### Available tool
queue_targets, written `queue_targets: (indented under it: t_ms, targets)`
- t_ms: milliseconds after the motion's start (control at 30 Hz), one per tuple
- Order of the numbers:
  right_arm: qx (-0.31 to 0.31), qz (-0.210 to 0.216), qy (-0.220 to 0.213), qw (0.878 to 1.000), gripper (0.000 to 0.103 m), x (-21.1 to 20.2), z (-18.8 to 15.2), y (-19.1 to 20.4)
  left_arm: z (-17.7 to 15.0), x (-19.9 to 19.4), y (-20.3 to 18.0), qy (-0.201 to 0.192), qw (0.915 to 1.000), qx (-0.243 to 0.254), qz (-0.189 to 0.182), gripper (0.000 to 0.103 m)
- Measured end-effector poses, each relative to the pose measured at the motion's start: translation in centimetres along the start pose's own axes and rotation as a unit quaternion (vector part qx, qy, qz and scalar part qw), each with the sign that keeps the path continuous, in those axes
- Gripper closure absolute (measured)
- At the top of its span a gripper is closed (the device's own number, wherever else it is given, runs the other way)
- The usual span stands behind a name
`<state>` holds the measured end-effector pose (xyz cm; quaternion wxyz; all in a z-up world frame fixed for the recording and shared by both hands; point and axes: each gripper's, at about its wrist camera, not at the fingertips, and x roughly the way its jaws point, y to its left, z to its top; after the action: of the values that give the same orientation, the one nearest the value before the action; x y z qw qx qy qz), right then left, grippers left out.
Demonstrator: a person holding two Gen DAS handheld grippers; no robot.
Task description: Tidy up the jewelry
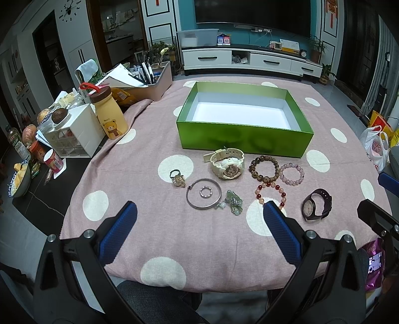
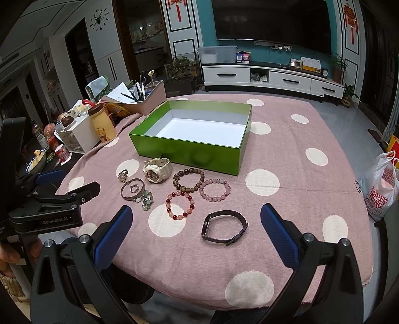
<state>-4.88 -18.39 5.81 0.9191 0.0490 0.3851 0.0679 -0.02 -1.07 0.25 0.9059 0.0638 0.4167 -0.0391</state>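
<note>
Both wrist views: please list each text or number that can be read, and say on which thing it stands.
"GenRobot.AI": on the left gripper body.
"SUPER MING": on the white plastic bag.
"6": on the wall clock.
Yellow bear bottle, red cup, dark watch dial: print too small to read.
</note>
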Motion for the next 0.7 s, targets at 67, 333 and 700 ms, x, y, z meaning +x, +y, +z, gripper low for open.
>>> queue_targets:
  t_ms: [67, 333, 700]
  targets:
    - [0.000, 0.000, 0.000, 1.000, 0.001, -0.04, 0.03, 0.03, 0.00, 0.00, -0.01, 0.000, 1.0000, 0.000, 0.000, 0.002]
    - [0.000, 0.000, -0.001, 1.000, 0.001, -0.07, -0.01, 0.01, -0.02, 0.00, 0.03, 0.000, 1.0000, 0.000, 0.000, 0.002]
    - [0.001, 0.001, -0.001, 1.000, 0.001, -0.04, -0.04, -0.03, -0.07, 0.02, -0.32, 0.001, 1.0000, 0.000, -0.001, 0.002]
